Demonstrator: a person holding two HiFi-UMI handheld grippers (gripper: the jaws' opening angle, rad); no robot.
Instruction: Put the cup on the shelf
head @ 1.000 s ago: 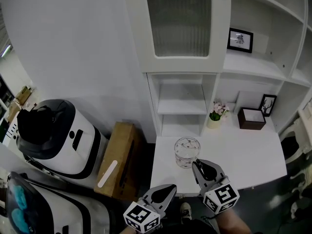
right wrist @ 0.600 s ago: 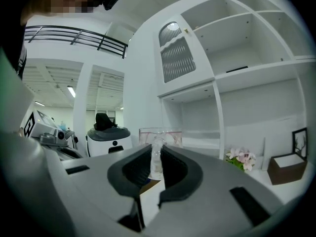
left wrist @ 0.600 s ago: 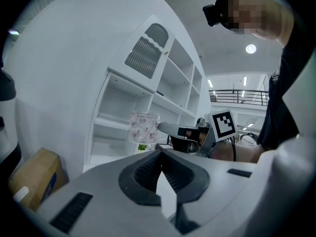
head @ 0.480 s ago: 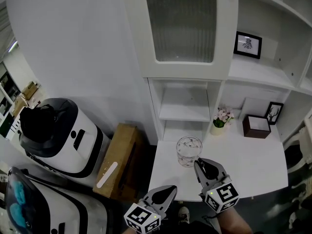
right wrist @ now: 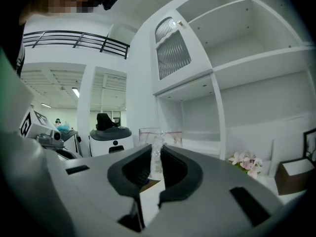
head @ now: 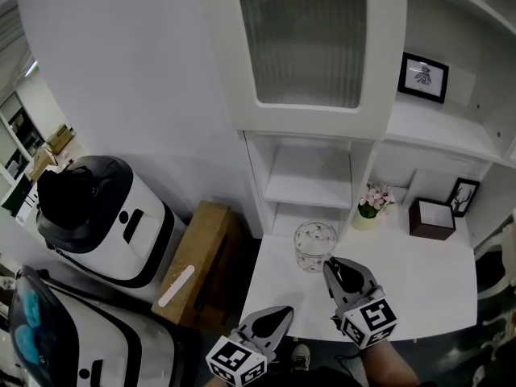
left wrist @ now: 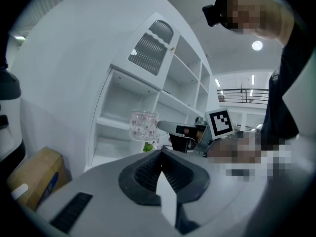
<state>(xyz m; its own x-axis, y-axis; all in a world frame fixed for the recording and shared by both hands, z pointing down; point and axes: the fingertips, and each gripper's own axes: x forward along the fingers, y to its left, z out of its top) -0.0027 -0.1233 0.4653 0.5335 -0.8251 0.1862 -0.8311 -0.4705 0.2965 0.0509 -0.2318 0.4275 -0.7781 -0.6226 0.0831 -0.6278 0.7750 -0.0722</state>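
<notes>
Right gripper (head: 330, 266): fingers pinched on cup (head: 313, 247)
Left gripper (head: 278, 314): fingers pressed together, empty
Next: lift level, clear shelf (head: 310, 185) lip before lowering

Straight behind the cup (head: 314, 247), the narrow bay's shelf (head: 310, 181) is open to the front, walled in by uprights (head: 360, 176) at both sides (the slot (head: 303, 218) under it is lower). A shut door (head: 310, 39) blocks the compartment above. Right of the bay, flowers (head: 372, 204), a box (head: 432, 218) and a frame (head: 463, 196) crowd the back of the desk (head: 419, 276); its front lies open.
</notes>
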